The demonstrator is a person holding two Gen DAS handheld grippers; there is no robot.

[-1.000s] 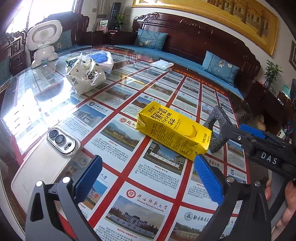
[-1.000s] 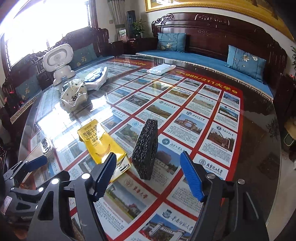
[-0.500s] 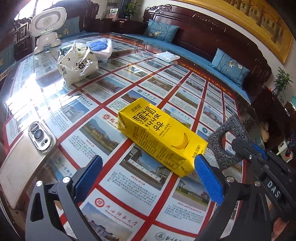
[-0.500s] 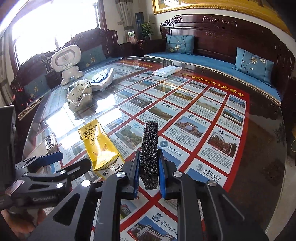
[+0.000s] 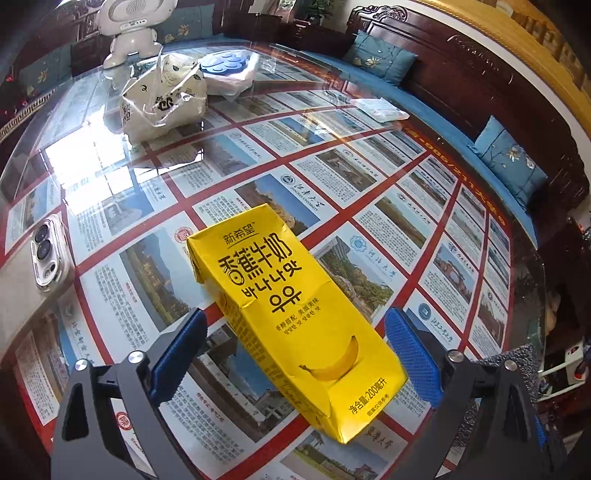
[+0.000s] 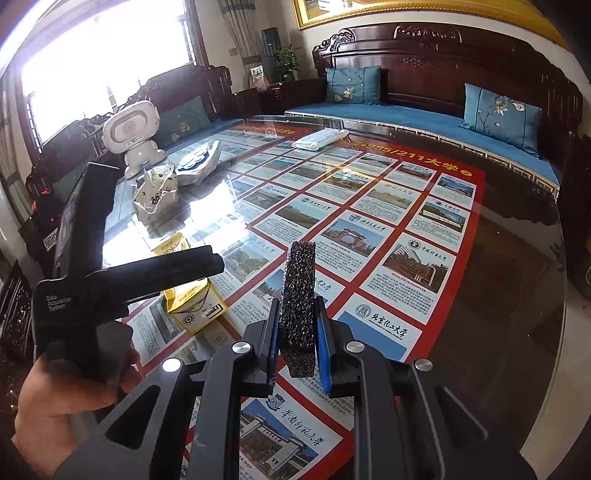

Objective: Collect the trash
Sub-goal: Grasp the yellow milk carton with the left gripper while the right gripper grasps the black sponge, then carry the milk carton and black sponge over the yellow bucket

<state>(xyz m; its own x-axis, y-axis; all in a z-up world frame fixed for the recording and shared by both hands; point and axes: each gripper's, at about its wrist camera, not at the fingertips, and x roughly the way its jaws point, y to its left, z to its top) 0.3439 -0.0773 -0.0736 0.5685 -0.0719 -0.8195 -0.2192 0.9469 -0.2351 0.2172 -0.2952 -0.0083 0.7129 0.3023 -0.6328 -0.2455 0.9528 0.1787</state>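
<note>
the right gripper (image 6: 296,347) is clamped on a black sponge (image 6: 297,295), held upright and lifted off the table (image 6: 498,258), so one piece of trash looks collected. the left gripper (image 5: 295,354) has its fingers wide apart with the yellow milk carton (image 5: 291,314) lying flat between them, neither pad touching it yet; that pickup is the part in hand. no bin shows in either view, so where the trash ends up cannot be told.

taking the carton as landmark: a phone (image 5: 46,254) lies to its left, well apart, near the table's edge. beyond the carton, toward the far side, sit a crumpled plastic bag (image 5: 162,99), a white packet with blue discs (image 5: 229,70) and a white robot toy (image 5: 129,29); a flat white pack (image 5: 380,109) lies far off to the right. the glass right around the carton is bare, so i judge the fingers have room to close. the sponge hangs just to the carton's right.
</note>
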